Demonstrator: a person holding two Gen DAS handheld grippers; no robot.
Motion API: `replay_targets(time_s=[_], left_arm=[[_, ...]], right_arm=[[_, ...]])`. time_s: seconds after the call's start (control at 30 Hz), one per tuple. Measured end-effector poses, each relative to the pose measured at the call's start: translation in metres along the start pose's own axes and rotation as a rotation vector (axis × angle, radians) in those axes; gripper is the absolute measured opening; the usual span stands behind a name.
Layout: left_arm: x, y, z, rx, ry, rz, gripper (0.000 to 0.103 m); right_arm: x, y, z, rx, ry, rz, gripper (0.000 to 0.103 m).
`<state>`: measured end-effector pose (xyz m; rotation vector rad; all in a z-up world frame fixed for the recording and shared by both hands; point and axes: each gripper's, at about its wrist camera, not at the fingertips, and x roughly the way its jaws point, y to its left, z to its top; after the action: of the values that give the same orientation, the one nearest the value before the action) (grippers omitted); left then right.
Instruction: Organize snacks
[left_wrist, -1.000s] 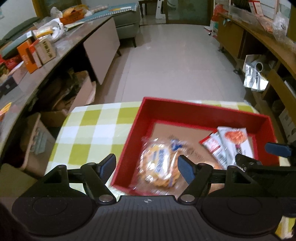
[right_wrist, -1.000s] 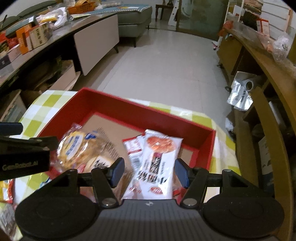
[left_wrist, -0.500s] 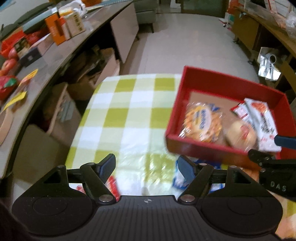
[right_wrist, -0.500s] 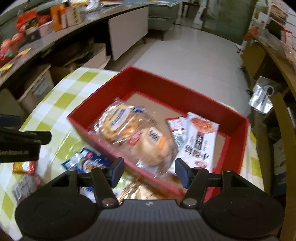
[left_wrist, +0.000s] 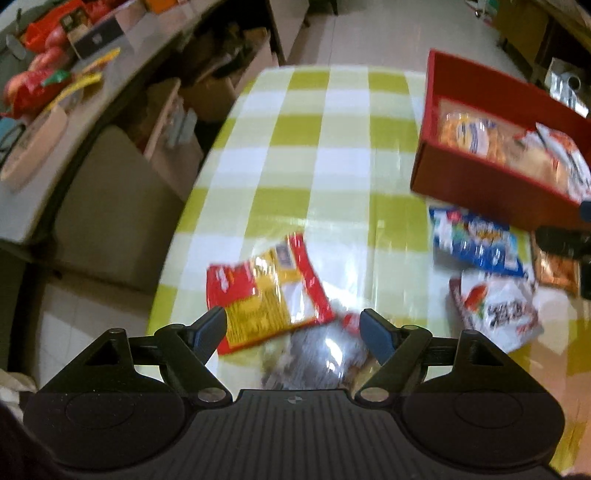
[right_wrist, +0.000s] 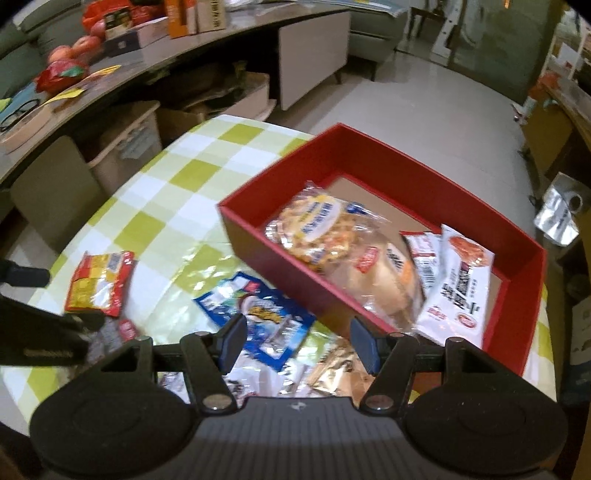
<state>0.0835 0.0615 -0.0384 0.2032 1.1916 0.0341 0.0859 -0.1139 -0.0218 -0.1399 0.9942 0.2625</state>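
While both spread, left hand-held gripper (left_wrist: 293, 328) (just widened) overhangs red-yellow packet (left_wrist: 266, 291).

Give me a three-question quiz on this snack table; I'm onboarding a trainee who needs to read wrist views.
1. True or false: the red box is empty.
2. Which packet lies nearest the left gripper? A) blue packet B) red and yellow packet C) brown packet
3. Fill in: the right gripper hovers over the ___ packet, jaws open.

Key
1. False: it holds a bread bag and white sachets.
2. B.
3. Blue.
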Motion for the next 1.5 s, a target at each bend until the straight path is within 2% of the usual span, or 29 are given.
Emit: replay_targets(time_s=[0.13, 0.33, 0.37, 0.43, 0.5, 0.57, 0.63, 0.7, 0.83, 0.93, 1.03, 1.17, 1.3, 1.4, 1.43, 1.5], left_arm=[[0.010, -0.003, -0.010, 0.024, 0.041, -0.027, 0.085], [0.031, -0.010, -0.009, 0.034, 0.096, -0.049, 0.087], [0.036, -0.010, -0.009, 0.035, 0.110, -0.050, 0.088], [0.043, -0.010, -0.008, 0.034, 0.114, -0.040, 0.097], [0.047, -0.008, -0.007, 0.028, 0.116, -0.043, 0.101], [0.052, -0.003, -0.006, 0.002, 0.133, -0.079, 0.101], [0.054, -0.001, -0.008, -0.018, 0.151, -0.110, 0.099], [0.050, -0.005, -0.011, 0.001, 0.145, -0.102, 0.097], [0.037, -0.012, -0.024, 0.035, 0.125, -0.083, 0.085], [0.028, -0.012, -0.034, 0.025, 0.126, -0.109, 0.076], [0.023, -0.013, -0.043, 0.015, 0.143, -0.154, 0.076], [0.023, -0.014, -0.039, -0.002, 0.138, -0.141, 0.088], [0.032, -0.012, -0.027, -0.079, 0.148, -0.133, 0.099], [0.041, -0.028, -0.020, -0.059, 0.157, -0.123, 0.100], [0.044, -0.036, -0.020, -0.043, 0.158, -0.102, 0.103], [0.043, -0.042, -0.019, -0.041, 0.138, -0.095, 0.101]], right_arm=[[0.003, 0.011, -0.001, -0.025, 0.013, 0.017, 0.071], [0.007, 0.013, -0.006, -0.033, 0.036, 0.031, 0.071], [0.008, 0.012, -0.006, -0.033, 0.040, 0.032, 0.071], [0.011, 0.011, -0.007, -0.033, 0.050, 0.031, 0.071], [0.013, 0.010, -0.009, -0.034, 0.056, 0.033, 0.071], [0.014, 0.010, -0.009, -0.035, 0.062, 0.035, 0.072], [0.015, 0.010, -0.010, -0.036, 0.066, 0.036, 0.072], [0.016, 0.010, -0.010, -0.038, 0.069, 0.037, 0.071], [0.014, 0.010, -0.011, -0.045, 0.069, 0.041, 0.071], [0.012, 0.008, -0.013, -0.040, 0.071, 0.046, 0.071], [0.011, 0.004, -0.015, -0.026, 0.076, 0.050, 0.072], [0.010, 0.000, -0.016, -0.017, 0.077, 0.044, 0.072], [0.012, -0.002, -0.017, -0.014, 0.080, 0.042, 0.072], [0.013, -0.003, -0.018, -0.015, 0.085, 0.041, 0.072], [0.013, -0.003, -0.018, -0.015, 0.086, 0.039, 0.072], [0.013, -0.005, -0.018, -0.014, 0.086, 0.043, 0.072]])
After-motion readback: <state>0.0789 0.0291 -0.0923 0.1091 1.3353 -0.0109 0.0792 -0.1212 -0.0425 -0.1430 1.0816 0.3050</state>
